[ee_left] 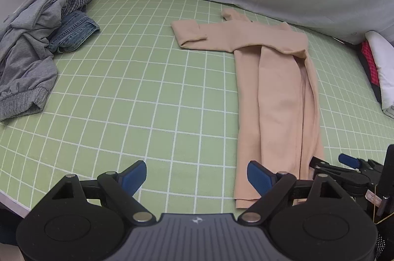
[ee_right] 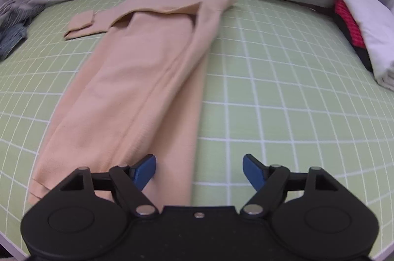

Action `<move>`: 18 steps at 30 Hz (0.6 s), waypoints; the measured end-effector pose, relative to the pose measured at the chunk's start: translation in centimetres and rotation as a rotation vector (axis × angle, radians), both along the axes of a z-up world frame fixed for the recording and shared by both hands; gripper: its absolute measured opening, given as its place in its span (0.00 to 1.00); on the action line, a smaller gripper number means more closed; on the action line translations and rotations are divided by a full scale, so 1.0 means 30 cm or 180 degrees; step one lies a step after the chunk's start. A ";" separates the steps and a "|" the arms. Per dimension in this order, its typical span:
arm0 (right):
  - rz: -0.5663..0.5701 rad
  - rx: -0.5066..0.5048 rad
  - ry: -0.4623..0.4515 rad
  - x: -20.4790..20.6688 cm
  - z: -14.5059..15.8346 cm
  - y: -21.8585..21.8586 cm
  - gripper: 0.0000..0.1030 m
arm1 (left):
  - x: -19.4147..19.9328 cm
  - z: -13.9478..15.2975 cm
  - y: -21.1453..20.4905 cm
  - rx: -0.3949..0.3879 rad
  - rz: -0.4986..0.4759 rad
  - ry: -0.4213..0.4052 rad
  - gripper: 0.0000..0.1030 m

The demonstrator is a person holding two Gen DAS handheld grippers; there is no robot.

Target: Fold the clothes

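Beige garment lies lengthwise right of centre on the green grid sheet; left gripper and right gripper both spread, empty; advise pinching both near hem corners evenly.

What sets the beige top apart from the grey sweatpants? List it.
The beige top lies flat, smoothed into a long narrow strip with one sleeve crossed over; the grey sweatpants sit crumpled in a heap. The top lies alone near both grippers; the sweatpants are piled with denim jeans at the far left. Both rest on the green grid sheet, ungripped.
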State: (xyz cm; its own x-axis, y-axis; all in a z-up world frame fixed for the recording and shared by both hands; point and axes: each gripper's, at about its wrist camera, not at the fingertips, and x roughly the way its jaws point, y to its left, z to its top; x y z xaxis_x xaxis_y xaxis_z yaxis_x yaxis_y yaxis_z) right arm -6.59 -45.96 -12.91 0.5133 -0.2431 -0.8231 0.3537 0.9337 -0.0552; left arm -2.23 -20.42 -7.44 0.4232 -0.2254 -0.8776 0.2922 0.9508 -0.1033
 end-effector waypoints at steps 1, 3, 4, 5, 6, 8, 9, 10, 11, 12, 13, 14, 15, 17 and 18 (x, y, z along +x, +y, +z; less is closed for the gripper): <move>0.0077 -0.0012 -0.0021 0.012 0.005 0.018 0.76 | 0.001 -0.001 0.000 0.0003 0.0019 -0.0003 0.86; 0.0260 -0.0010 -0.0062 0.038 0.015 0.060 0.79 | 0.005 -0.004 0.002 0.0007 0.0063 -0.0002 0.87; 0.0347 -0.0011 -0.0068 0.050 0.017 0.079 0.79 | 0.009 -0.005 0.003 0.0006 0.0086 0.0001 0.87; 0.0426 -0.0017 -0.0045 0.059 0.013 0.092 0.79 | 0.013 -0.002 0.003 0.0002 0.0103 -0.0007 0.87; 0.0483 -0.0019 -0.0027 0.067 0.010 0.100 0.79 | 0.017 0.001 0.003 -0.0003 0.0119 -0.0015 0.87; 0.0498 0.0008 -0.0014 0.073 0.009 0.093 0.79 | 0.025 0.007 0.003 -0.0012 0.0152 -0.0030 0.87; 0.0460 0.0065 -0.0033 0.074 0.011 0.077 0.80 | 0.029 0.010 0.003 -0.0017 0.0171 -0.0039 0.87; 0.0403 0.0116 -0.0072 0.077 0.018 0.059 0.81 | 0.038 0.012 0.003 -0.0022 0.0197 -0.0049 0.87; 0.0347 0.0152 -0.0123 0.079 0.029 0.041 0.82 | 0.051 0.014 0.003 -0.0028 0.0224 -0.0054 0.87; 0.0293 0.0178 -0.0178 0.081 0.040 0.023 0.84 | 0.065 0.014 0.004 -0.0035 0.0249 -0.0056 0.87; 0.0249 0.0181 -0.0237 0.085 0.053 0.007 0.84 | 0.080 0.014 0.004 -0.0042 0.0276 -0.0056 0.87; 0.0213 0.0167 -0.0285 0.095 0.064 -0.008 0.85 | 0.099 0.012 0.002 -0.0046 0.0305 -0.0054 0.87; 0.0176 0.0144 -0.0323 0.113 0.075 -0.024 0.88 | 0.115 0.011 0.002 -0.0047 0.0324 -0.0050 0.87; 0.0122 0.0089 -0.0402 0.146 0.095 -0.053 0.88 | 0.157 0.008 0.001 -0.0054 0.0363 -0.0047 0.87; 0.0107 0.0065 -0.0437 0.167 0.101 -0.067 0.88 | 0.182 0.006 0.000 -0.0062 0.0384 -0.0049 0.87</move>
State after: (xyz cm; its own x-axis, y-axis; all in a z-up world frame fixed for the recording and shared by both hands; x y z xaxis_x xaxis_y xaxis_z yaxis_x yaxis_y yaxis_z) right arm -1.57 -47.98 -9.88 0.6290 -0.2079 -0.7491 0.3251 0.9456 0.0106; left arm 3.24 -20.41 -7.26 0.4616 -0.1891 -0.8667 0.1776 0.9769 -0.1185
